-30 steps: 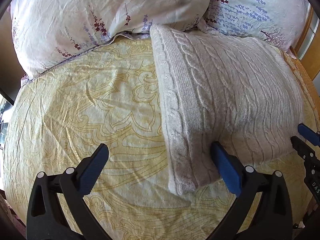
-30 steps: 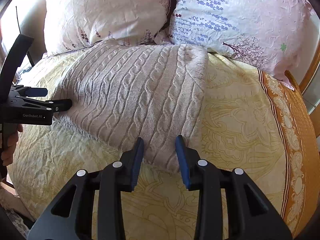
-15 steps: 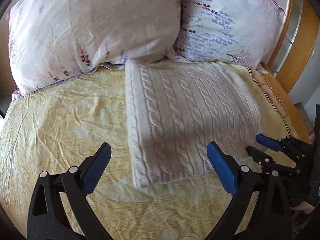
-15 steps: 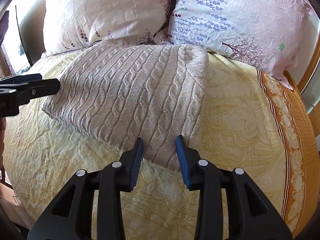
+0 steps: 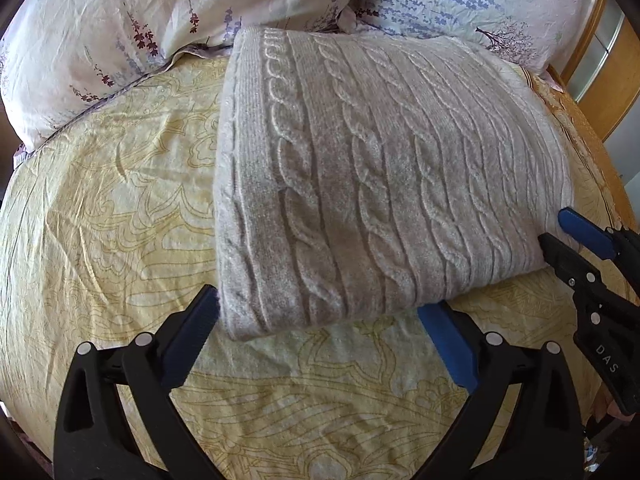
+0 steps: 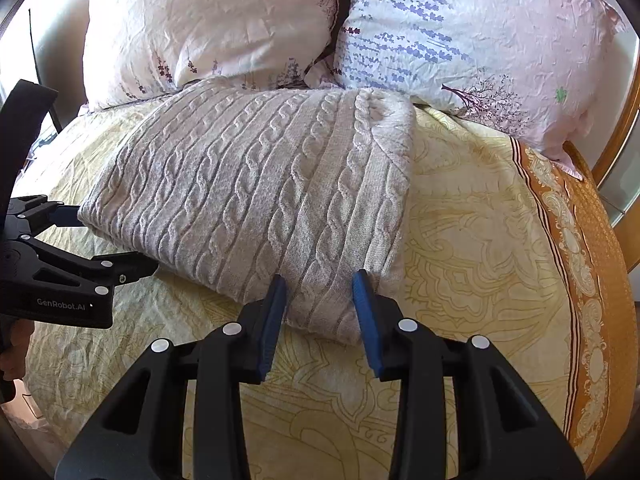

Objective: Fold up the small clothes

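Note:
A folded beige cable-knit sweater (image 5: pixel 384 176) lies on the yellow patterned bedspread (image 5: pixel 112 200), its far edge against the pillows. My left gripper (image 5: pixel 320 308) is wide open, its jaws straddling the sweater's near left corner. My right gripper (image 6: pixel 320 284) is open with a narrower gap, its blue pads either side of the sweater's near right corner (image 6: pixel 328 304). The sweater (image 6: pixel 256 192) fills the middle of the right wrist view. Each gripper shows in the other's view: the right one (image 5: pixel 560 236) at the sweater's right edge, the left one (image 6: pixel 112 240) at its left edge.
Two floral pillows (image 6: pixel 208 20) (image 6: pixel 472 32) lie at the head of the bed. An orange patterned border (image 6: pixel 592 280) runs along the bedspread's right side, with a wooden bed frame (image 5: pixel 600 80) beyond it.
My left gripper has come back close to the sweater's near left corner after drawing away half a second ago. My right gripper has barely moved, staying open at the near right corner.

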Demonstrator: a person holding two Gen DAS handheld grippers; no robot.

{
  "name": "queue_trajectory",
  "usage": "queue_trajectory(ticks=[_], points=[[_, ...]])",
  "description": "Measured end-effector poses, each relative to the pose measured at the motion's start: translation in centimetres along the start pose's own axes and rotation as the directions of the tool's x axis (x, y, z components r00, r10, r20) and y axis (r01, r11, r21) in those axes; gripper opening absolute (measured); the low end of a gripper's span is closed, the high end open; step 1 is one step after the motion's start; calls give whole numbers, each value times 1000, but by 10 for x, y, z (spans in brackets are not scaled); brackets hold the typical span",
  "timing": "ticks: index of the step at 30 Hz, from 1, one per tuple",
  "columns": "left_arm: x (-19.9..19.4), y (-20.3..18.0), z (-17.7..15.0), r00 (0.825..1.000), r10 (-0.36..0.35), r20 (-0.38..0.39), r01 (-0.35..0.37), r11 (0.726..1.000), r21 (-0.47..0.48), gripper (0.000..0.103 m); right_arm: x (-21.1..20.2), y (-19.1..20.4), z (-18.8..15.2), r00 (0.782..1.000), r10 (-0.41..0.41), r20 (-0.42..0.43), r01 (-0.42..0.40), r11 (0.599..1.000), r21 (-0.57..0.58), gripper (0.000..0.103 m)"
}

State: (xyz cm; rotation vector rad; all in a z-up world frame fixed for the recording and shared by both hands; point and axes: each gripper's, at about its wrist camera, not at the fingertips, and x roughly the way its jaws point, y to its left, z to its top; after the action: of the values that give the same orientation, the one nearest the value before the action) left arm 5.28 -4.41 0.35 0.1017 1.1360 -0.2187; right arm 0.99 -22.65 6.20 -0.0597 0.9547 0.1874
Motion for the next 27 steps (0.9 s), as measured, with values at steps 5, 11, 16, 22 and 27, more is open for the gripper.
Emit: queue_trajectory(ticks=[5, 11, 16, 22, 27], points=[[-28, 14, -8, 988, -114, 107, 120, 991, -55, 98, -2, 4, -3, 1000, -21, 8, 21, 1000, -14, 38], [-19, 39, 9, 998, -4, 62, 14, 986, -164, 99, -1, 4, -2, 1000, -27, 5, 27, 1000, -2, 38], [-4, 40, 18, 1000, 27, 6, -26, 986, -164, 101, -1, 5, -2, 1000, -26, 4, 26, 1000, -2, 38], [-18, 45, 15, 998, -11, 58, 20, 987, -161, 100, -12, -9, 1, 1000, 20, 20, -22, 997, 70, 38], [-51, 37, -9, 985, -2, 172, 20, 995, -102, 101, -36, -36, -12, 996, -12, 90, -12, 964, 264, 91]])
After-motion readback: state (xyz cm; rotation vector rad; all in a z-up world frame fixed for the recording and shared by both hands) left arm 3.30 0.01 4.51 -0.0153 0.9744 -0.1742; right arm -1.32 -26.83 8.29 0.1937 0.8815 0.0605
